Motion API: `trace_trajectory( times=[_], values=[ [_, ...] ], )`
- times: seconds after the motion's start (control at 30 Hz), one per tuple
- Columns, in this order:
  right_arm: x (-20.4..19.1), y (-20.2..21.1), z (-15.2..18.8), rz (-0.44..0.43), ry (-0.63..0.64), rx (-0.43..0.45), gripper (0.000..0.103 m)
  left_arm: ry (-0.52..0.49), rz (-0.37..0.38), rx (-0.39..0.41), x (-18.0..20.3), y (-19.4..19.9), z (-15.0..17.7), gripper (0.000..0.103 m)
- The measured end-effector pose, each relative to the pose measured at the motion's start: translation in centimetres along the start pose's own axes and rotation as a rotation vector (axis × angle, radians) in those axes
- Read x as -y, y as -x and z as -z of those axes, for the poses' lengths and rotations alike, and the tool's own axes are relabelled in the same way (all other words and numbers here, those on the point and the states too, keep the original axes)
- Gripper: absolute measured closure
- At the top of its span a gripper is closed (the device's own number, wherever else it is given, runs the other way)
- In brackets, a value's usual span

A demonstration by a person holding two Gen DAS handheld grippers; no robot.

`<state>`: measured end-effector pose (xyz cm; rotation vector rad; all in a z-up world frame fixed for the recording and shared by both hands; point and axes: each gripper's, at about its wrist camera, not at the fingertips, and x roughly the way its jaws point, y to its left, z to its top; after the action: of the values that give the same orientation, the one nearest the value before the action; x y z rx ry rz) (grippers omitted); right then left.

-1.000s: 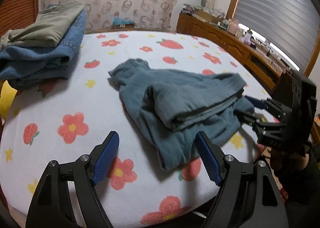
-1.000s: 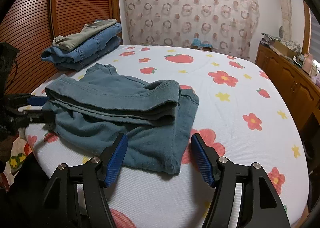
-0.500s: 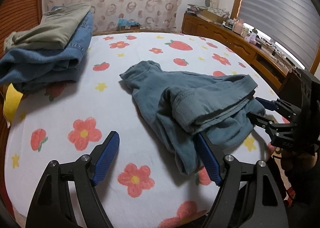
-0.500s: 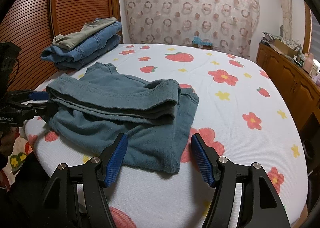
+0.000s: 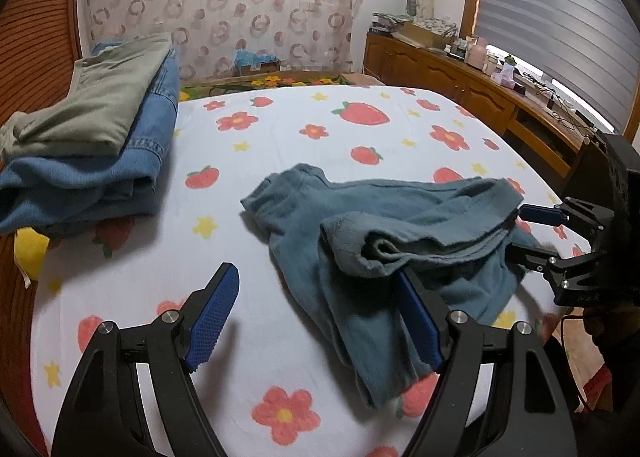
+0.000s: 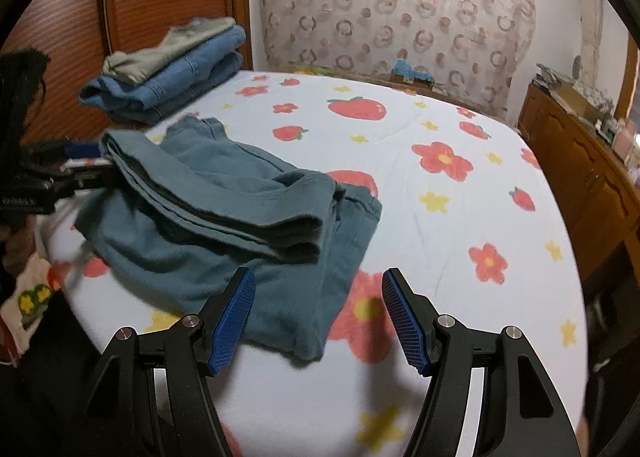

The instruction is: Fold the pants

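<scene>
Item: teal pants (image 5: 384, 225), lying part-folded and rumpled on the bed (image 5: 280, 161), on its strawberry-and-flower sheet, near the close edge. My left claw (image 5: 316, 321) stands open: one pad over bare sheet, the other tucked against or under a rolled fold of the pants, gripping nothing. My right claw (image 6: 318, 317) is open as well, poised over the lower hem with cloth between the pads but not pinched. From the left view its fingertips sit at the far end of the folded layer; whether they touch I cannot tell. Also present: folded stack of jeans and khaki trousers (image 5: 92, 145) at the bed's far corner, well apart. Risks, as I judge them: closing on only the top layer would drag the fold askew; the pad under the roll could snag and unroll it; a pull toward the edge could slide the pants off the bed. Writing: small lettering on the claw bodies, too blurred to read.
</scene>
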<state>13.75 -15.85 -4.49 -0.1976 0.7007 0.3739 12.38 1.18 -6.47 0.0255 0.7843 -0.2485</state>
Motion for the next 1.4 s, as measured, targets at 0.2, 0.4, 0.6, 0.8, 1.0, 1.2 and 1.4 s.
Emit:
trace_trajectory(
  times=[0.2,0.4,0.6,0.8,1.0,1.2,1.4],
  values=[
    [-0.4,-1.2,-1.6,0.0,0.067,-0.039,0.035,0.002,-0.01,0.006,-0.4,-0.5,-1.0,0.024],
    [0.1,-2.3,-3.9,0.044,0.113,-0.047,0.035,0.016,-0.038,0.016,-1.0,-1.2,-1.6,0.024],
    [1.2,-3.6,-6.3,0.113,0.087,-0.033,0.035,0.043,-0.068,0.021,-2.0,-1.8,-2.0,0.024],
    [2.2,-3.9,-6.6,0.038,0.012,-0.019,0.037,0.047,-0.047,0.028,-2.2,-1.3,-1.7,0.024],
    [2.4,-4.2,-6.4,-0.062,-0.009,-0.016,0.048,0.048,-0.001,0.031,-1.6,-1.0,-1.4,0.03],
    [3.6,-5.8,-6.8,-0.147,-0.052,-0.053,0.071,0.017,0.048,0.022,-0.5,-1.1,-1.3,0.056],
    [4.3,-6.4,-7.0,-0.186,-0.096,-0.028,0.095,0.01,0.068,0.016,-0.3,-2.0,-2.0,0.072]
  ],
)
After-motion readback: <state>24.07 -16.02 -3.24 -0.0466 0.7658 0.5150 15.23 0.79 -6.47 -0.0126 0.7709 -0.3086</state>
